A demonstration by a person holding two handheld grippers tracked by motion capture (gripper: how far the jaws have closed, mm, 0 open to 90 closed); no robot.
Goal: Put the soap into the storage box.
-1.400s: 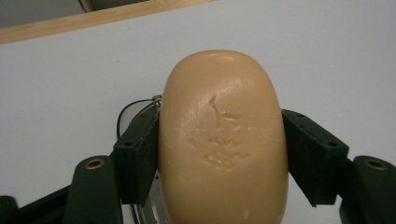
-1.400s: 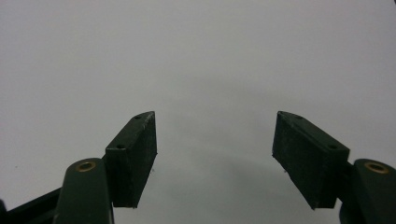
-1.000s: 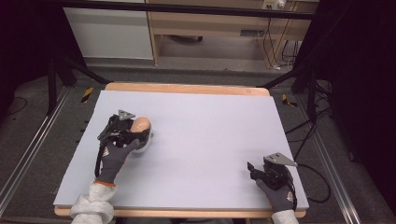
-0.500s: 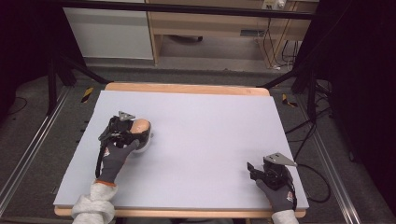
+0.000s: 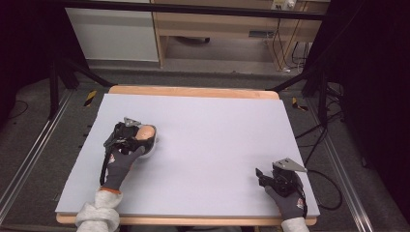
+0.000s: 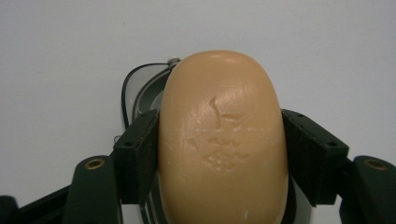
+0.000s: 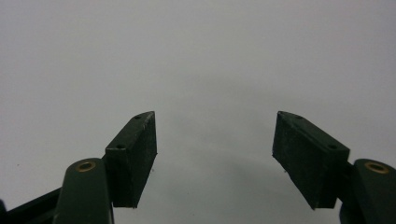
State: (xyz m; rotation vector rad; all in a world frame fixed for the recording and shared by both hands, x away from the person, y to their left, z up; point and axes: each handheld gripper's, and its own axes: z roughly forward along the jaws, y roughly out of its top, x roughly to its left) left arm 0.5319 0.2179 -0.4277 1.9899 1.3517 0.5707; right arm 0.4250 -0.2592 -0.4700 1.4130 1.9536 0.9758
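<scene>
A tan oval bar of soap (image 6: pixel 222 140) sits between the jaws of my left gripper (image 5: pixel 140 137), which is shut on its two long sides. Under the soap lies a shallow dish (image 6: pixel 140 88) with a pale rim, resting on the white table top; the soap (image 5: pixel 146 132) looks just above or on it. This all stands at the left middle of the board. My right gripper (image 5: pixel 263 178) rests near the front right corner, open, with bare table (image 7: pixel 210 70) between its fingers (image 7: pixel 133 158).
The white board (image 5: pixel 217 135) lies on a wooden table with a light edge (image 5: pixel 193 91). Dark frame legs, cables and a floor rail surround the table. A cable (image 5: pixel 329 188) trails off the right gripper past the board's right edge.
</scene>
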